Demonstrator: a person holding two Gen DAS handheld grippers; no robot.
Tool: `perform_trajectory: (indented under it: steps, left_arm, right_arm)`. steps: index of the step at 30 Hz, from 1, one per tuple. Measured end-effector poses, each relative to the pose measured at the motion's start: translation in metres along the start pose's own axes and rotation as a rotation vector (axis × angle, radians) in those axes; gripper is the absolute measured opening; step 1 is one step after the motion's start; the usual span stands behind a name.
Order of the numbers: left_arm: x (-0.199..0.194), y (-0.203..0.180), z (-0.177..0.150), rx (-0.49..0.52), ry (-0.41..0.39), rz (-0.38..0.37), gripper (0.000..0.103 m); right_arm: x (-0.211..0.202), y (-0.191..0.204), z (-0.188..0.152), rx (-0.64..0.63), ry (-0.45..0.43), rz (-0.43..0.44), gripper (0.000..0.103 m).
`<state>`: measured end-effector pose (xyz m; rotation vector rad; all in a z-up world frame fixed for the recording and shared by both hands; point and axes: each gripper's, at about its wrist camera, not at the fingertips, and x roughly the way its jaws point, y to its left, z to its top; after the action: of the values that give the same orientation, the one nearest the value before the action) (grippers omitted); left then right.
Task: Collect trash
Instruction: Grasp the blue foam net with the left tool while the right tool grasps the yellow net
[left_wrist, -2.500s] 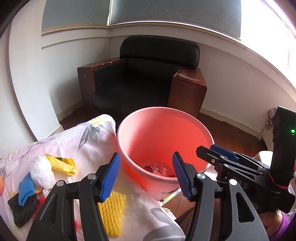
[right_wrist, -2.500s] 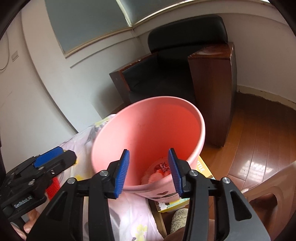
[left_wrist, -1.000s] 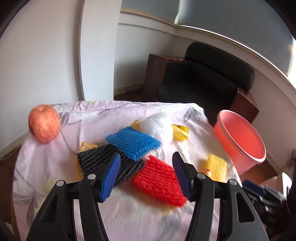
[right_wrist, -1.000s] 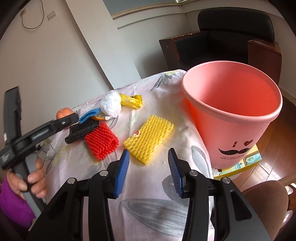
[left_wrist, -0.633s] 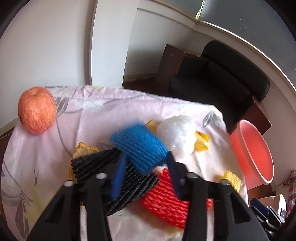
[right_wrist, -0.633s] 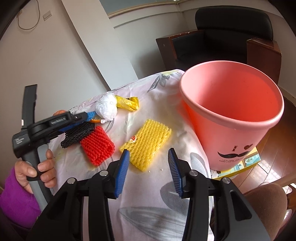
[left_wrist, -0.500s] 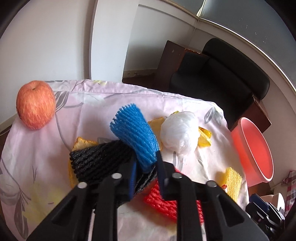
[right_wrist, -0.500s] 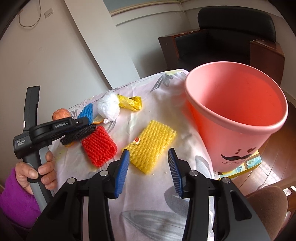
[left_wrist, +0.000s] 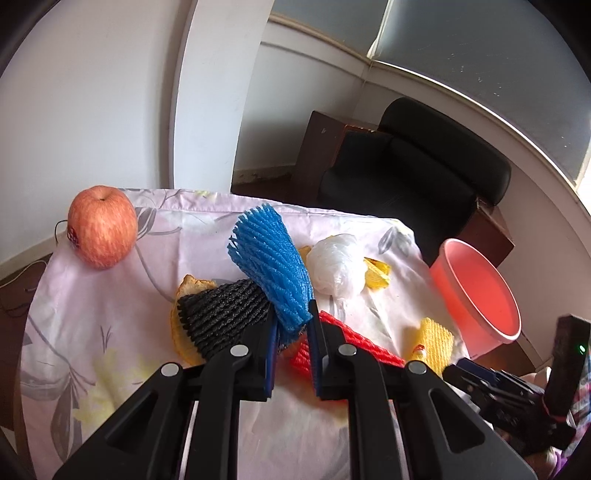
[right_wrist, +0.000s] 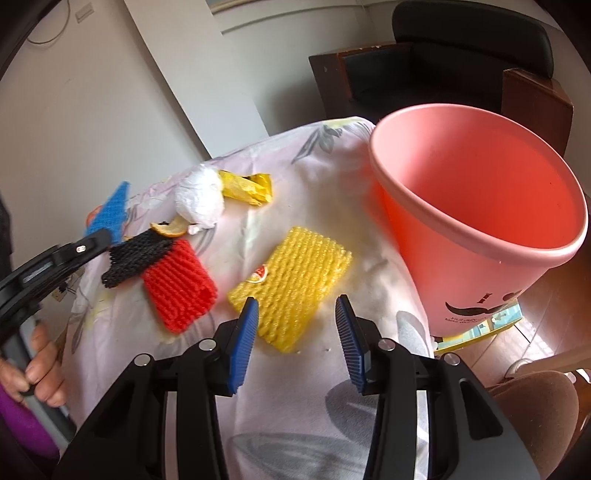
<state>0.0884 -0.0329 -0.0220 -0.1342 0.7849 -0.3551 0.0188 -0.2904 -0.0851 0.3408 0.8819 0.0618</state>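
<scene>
While left gripper (left_wrist: 291, 334) fingers clench blue foam net (left_wrist: 271, 264) above bench (left_wrist: 110, 369), pickup step in hand; right gripper (right_wrist: 295, 334) fingers spread, empty. Next: carry to pink bucket (left_wrist: 476, 291), 3 o'clock.

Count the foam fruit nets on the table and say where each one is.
4. The blue net is pinched in the left gripper; the black net and the red net lie overlapping beside it; the yellow net lies before the open right gripper. More may be hidden.
</scene>
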Motion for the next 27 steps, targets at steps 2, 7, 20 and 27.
perform_trajectory:
  steps: [2, 7, 20, 27]
  left_arm:
    - [-0.004, 0.000, -0.001, 0.009, -0.005, -0.005, 0.014]
    - [-0.008, 0.001, -0.001, 0.016, -0.010, -0.019, 0.014]
    - [-0.017, 0.002, -0.007, 0.018, -0.012, -0.026, 0.014]
    - [-0.023, -0.009, -0.006, 0.044, -0.024, -0.028, 0.014]
  right_arm:
    - [0.005, 0.004, 0.001, -0.010, 0.007, -0.005, 0.044]
    - [0.019, 0.019, 0.001, -0.078, 0.045, -0.043, 0.044]
    - [-0.003, 0.025, 0.002, -0.119, -0.030, -0.031, 0.010]
    - [-0.026, 0.028, 0.011, -0.124, -0.104, 0.008, 0.010]
